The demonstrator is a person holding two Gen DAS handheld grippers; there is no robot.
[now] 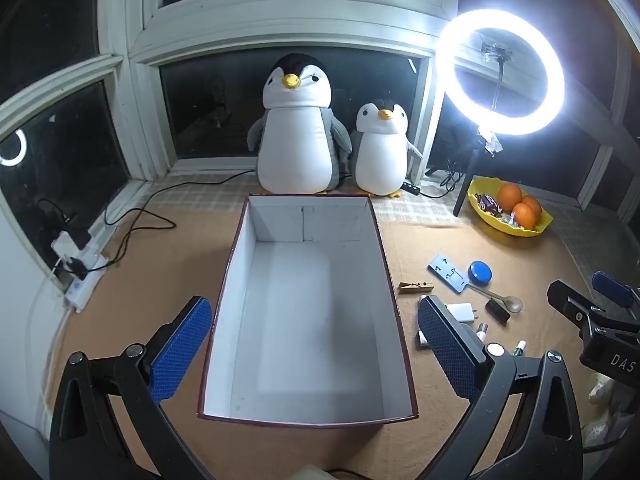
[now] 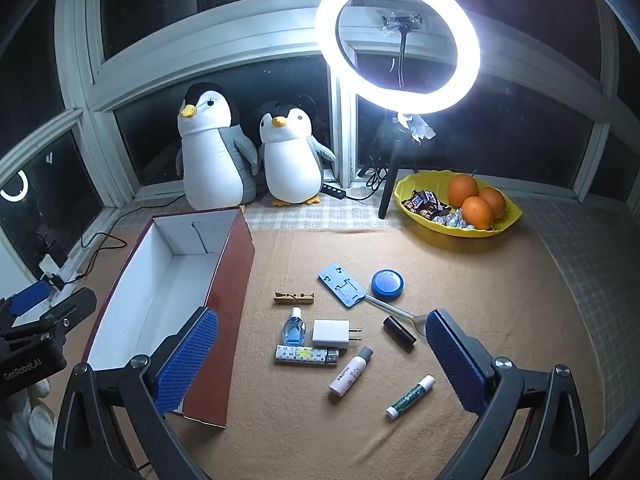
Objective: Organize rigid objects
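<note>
Below, small items (image 2: pixel 326 336) between the right tool's (image 2: pixel 322 364) wide-open, empty jaws.

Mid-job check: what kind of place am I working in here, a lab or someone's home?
Most likely a home, a cloth-covered table by a window at night. Two plush penguins sit against the window frame, and a yellow fruit bowl stands beside a ring light.

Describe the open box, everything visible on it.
The box is a rectangular, lidless carton, seemingly cardboard: dark red outside, plain white inside, with a seam line on its far end wall. Nothing lies in it. It sits flat on the tan cloth, long axis running away from the cameras toward the two plush penguins, the small items laid out apart from it on its right. The open left tool hovers over its near end without touching it.
</note>
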